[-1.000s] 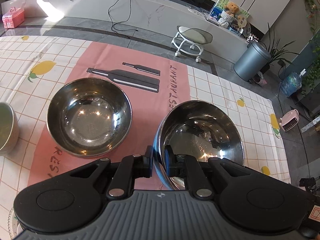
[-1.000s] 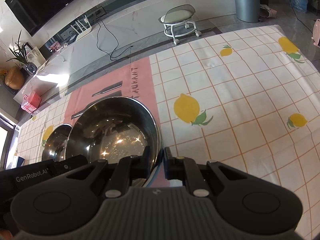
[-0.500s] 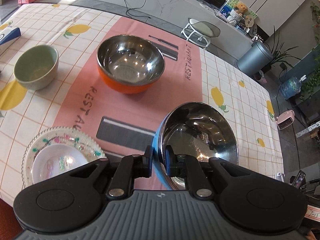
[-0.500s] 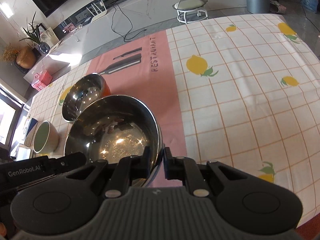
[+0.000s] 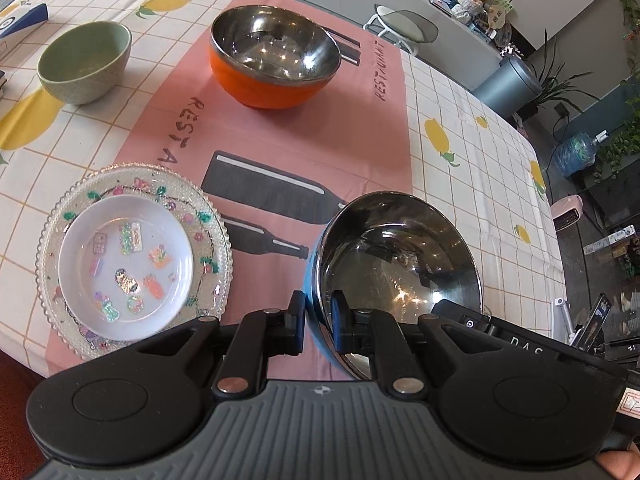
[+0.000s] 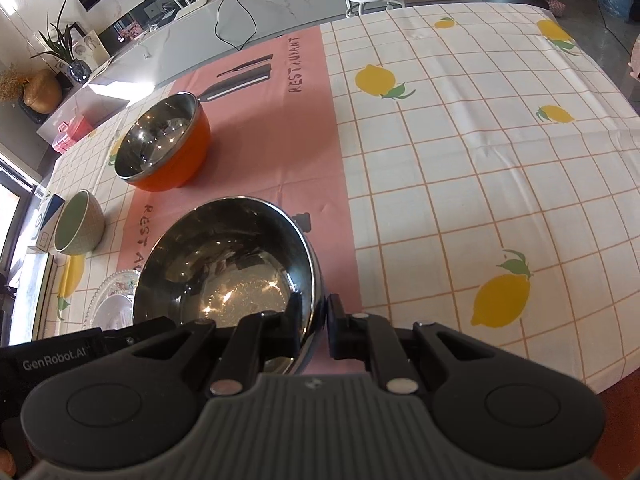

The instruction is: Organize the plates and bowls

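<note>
While the left gripper (image 5: 318,318) pinches the blue bowl's (image 5: 394,264) left rim, the right gripper (image 6: 314,326) clamps its right rim, lifted above the tablecloth (image 6: 480,152).

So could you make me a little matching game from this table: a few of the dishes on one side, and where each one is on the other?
Things:
1. blue bowl
2. orange bowl
3. green bowl
4. white dish

Places:
A. on the checked cloth beside a printed lemon
B. resting on the beaded glass plate
C. pinched at its rim by the left gripper and right gripper
D. standing alone on the pink strip

Pairs: 1-C, 2-D, 3-A, 4-B
</note>
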`<action>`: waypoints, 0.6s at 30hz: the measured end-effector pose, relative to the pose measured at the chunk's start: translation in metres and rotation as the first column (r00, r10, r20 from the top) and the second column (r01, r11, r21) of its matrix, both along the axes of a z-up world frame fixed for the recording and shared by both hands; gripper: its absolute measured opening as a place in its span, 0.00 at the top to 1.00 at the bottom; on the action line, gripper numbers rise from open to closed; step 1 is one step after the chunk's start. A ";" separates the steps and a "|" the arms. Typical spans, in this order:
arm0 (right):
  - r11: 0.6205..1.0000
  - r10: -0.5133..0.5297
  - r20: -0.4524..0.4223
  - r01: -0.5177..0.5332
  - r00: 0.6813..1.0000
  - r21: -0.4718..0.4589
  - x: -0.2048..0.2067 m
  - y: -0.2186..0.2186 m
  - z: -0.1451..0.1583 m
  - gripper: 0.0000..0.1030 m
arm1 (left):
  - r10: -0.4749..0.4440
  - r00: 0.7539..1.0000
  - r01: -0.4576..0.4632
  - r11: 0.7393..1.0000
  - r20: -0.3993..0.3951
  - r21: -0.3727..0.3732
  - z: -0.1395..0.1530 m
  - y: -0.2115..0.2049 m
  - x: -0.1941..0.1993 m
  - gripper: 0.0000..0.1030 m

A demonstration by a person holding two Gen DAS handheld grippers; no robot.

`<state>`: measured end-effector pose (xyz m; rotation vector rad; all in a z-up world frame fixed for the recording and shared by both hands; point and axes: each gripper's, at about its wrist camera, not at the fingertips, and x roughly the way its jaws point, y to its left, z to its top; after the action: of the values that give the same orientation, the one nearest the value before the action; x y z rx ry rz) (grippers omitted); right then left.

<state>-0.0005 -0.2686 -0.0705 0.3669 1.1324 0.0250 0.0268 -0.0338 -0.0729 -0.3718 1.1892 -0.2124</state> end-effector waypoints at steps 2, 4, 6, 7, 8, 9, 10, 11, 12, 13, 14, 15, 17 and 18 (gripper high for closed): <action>1.000 0.000 -0.005 0.000 1.000 -0.007 -0.001 0.000 -0.002 0.90 | -0.002 1.000 0.002 1.000 -0.006 -0.001 -0.003 -0.001 -0.002 0.86; 1.000 0.000 -0.012 0.000 1.000 -0.009 -0.002 -0.001 -0.004 0.90 | -0.002 1.000 0.002 1.000 -0.006 0.003 -0.005 -0.001 -0.003 0.86; 1.000 -0.001 -0.016 0.001 1.000 -0.008 -0.002 0.000 -0.006 0.90 | -0.002 1.000 0.002 1.000 -0.002 0.007 -0.006 -0.001 -0.004 0.86; 1.000 0.000 -0.018 -0.001 1.000 -0.008 -0.002 0.000 -0.007 0.90 | 0.000 1.000 0.000 1.000 -0.003 0.009 -0.007 -0.001 -0.004 0.86; 1.000 0.002 -0.020 -0.002 1.000 -0.008 -0.001 0.001 -0.008 0.90 | 0.000 1.000 0.000 1.000 -0.004 0.011 -0.007 -0.001 -0.004 0.86; 1.000 0.006 -0.022 -0.006 1.000 -0.008 -0.001 0.002 -0.009 0.90 | -0.002 1.000 0.002 1.000 -0.006 0.014 -0.007 0.000 -0.003 0.86; 1.000 0.009 -0.024 -0.009 1.000 -0.008 -0.001 0.002 -0.010 0.90 | -0.002 1.000 0.003 1.000 -0.009 0.017 -0.008 0.000 -0.003 0.86; 1.000 0.009 -0.027 -0.009 1.000 -0.006 -0.001 0.003 -0.011 0.90 | -0.004 1.000 0.004 1.000 -0.011 0.020 -0.009 0.000 -0.003 0.86; 1.000 0.010 -0.031 -0.010 0.999 -0.003 -0.001 0.003 -0.013 0.90 | -0.007 1.000 0.007 1.000 -0.013 0.023 -0.009 0.000 -0.003 0.86; 1.000 0.010 -0.032 -0.010 0.999 -0.002 -0.002 0.003 -0.014 0.90 | -0.006 1.000 0.007 1.000 -0.014 0.023 -0.010 0.000 -0.002 0.86; 1.000 0.009 -0.033 -0.009 0.999 -0.002 -0.002 0.003 -0.015 0.90 | -0.005 1.000 0.006 1.000 -0.012 0.023 -0.010 0.000 -0.002 0.86; 1.000 0.008 -0.031 -0.008 0.999 -0.001 -0.002 0.003 -0.015 0.90 | -0.006 1.000 0.007 1.000 -0.010 0.024 -0.011 0.000 -0.002 0.86; 1.000 0.010 -0.026 -0.010 1.000 -0.003 -0.002 0.004 -0.015 0.90 | -0.009 1.000 0.009 1.000 -0.008 0.027 -0.012 0.000 -0.001 0.86; 1.000 0.011 -0.025 -0.011 1.000 -0.005 -0.001 0.004 -0.015 0.90 | -0.009 1.000 0.010 1.000 -0.006 0.029 -0.012 -0.001 -0.001 0.86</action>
<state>-0.0018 -0.2649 -0.0856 0.3577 1.1593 0.0272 0.0259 -0.0344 -0.0848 -0.3413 1.1990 -0.2020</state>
